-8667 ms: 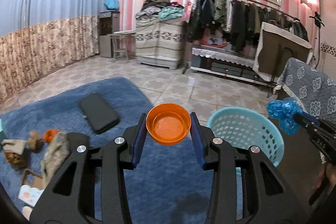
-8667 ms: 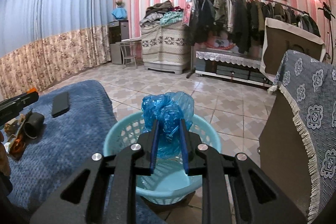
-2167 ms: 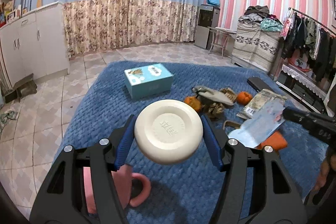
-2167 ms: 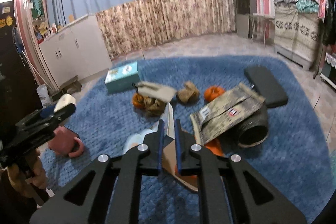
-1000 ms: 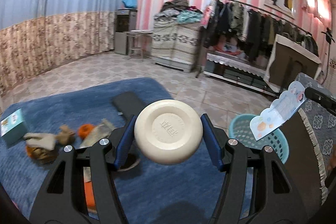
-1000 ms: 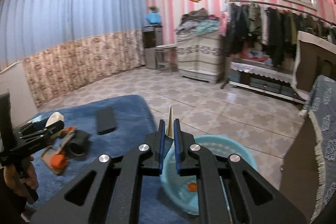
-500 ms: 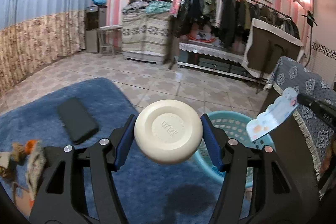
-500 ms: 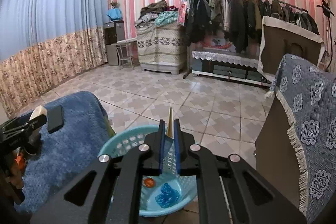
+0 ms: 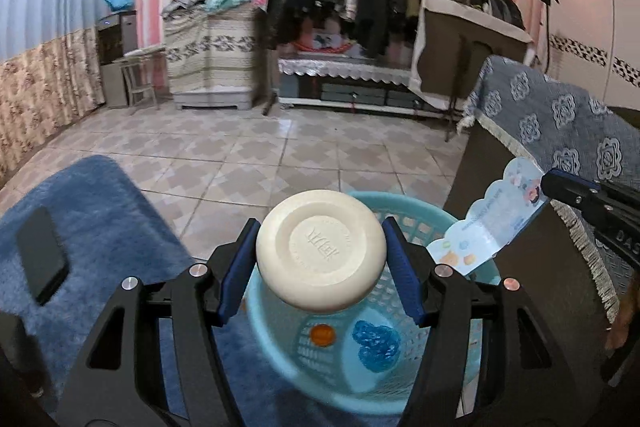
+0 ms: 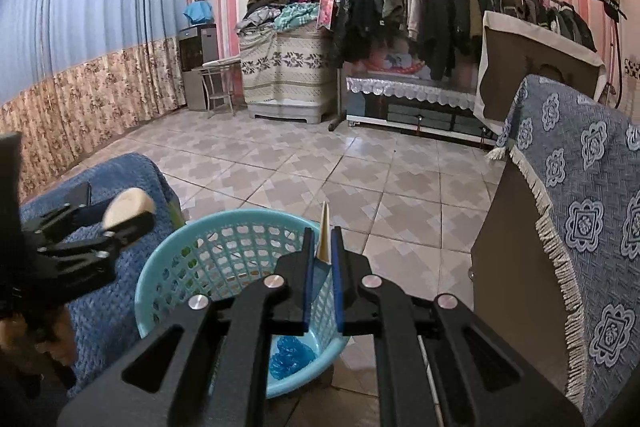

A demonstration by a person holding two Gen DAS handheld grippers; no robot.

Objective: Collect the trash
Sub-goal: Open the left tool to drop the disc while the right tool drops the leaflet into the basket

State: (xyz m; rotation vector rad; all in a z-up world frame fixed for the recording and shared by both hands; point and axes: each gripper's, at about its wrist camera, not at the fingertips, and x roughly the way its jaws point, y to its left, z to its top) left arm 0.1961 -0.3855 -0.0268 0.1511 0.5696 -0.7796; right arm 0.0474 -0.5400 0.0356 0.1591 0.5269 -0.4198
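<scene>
My left gripper [image 9: 321, 269] is shut on a cream round bowl [image 9: 321, 249], bottom facing the camera, held above the light blue basket [image 9: 276, 347]. The basket holds an orange lid [image 9: 322, 334] and a crumpled blue bag [image 9: 376, 346]. My right gripper [image 10: 321, 269] is shut on a folded paper wrapper [image 10: 325, 233], seen edge-on over the basket [image 10: 176, 267]; from the left wrist view the wrapper [image 9: 492, 223] hangs over the basket's right rim. The left gripper with the bowl [image 10: 127, 213] shows at the left of the right wrist view.
A blue rug [image 9: 100, 211] with a black case [image 9: 40, 259] lies to the left. A dark cabinet under a blue patterned cloth [image 10: 580, 195] stands close on the right. Tiled floor [image 10: 340, 171] stretches ahead to a clothes rack [image 10: 440, 7].
Both grippers have moved closer to the basket and lower. The bowl now hangs over the basket's opening and the wrapper over its right rim. Both grips are unchanged.
</scene>
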